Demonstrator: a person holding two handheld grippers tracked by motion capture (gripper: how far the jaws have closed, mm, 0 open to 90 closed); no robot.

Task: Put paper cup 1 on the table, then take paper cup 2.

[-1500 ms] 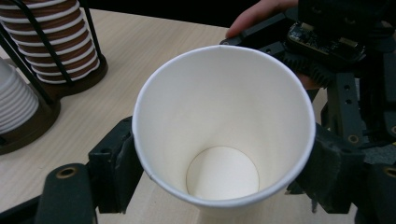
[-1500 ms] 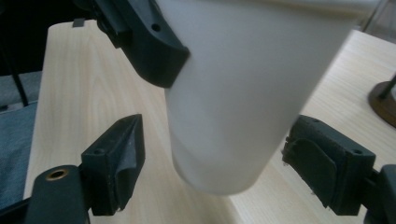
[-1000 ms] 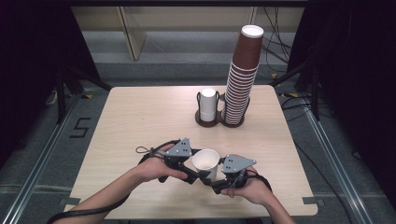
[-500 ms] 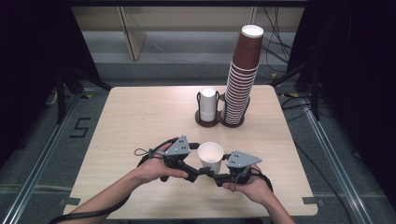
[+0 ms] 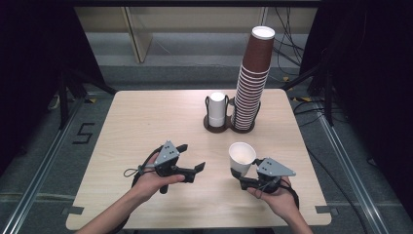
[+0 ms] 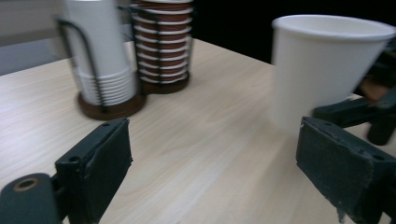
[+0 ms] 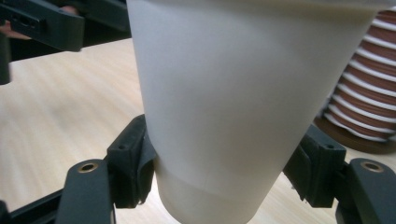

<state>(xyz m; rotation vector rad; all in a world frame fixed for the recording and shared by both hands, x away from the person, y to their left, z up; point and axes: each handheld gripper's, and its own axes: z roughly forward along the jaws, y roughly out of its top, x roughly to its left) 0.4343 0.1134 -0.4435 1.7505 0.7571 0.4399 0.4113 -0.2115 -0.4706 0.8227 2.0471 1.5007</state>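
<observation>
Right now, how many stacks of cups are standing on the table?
2. A tall brown stack stands at the far side of the table, and a short white stack sits in the holder just left of it. One loose white cup is held in the right gripper.

From my right gripper view the white paper cup [image 7: 224,107] runs off the top edge, so I can't see its rim, and it hides most of the brown cup stack [image 7: 364,98] behind it. In my left gripper view the white cup stack [image 6: 100,51] is blurred and cut off at the top, as is its brown neighbour.
</observation>
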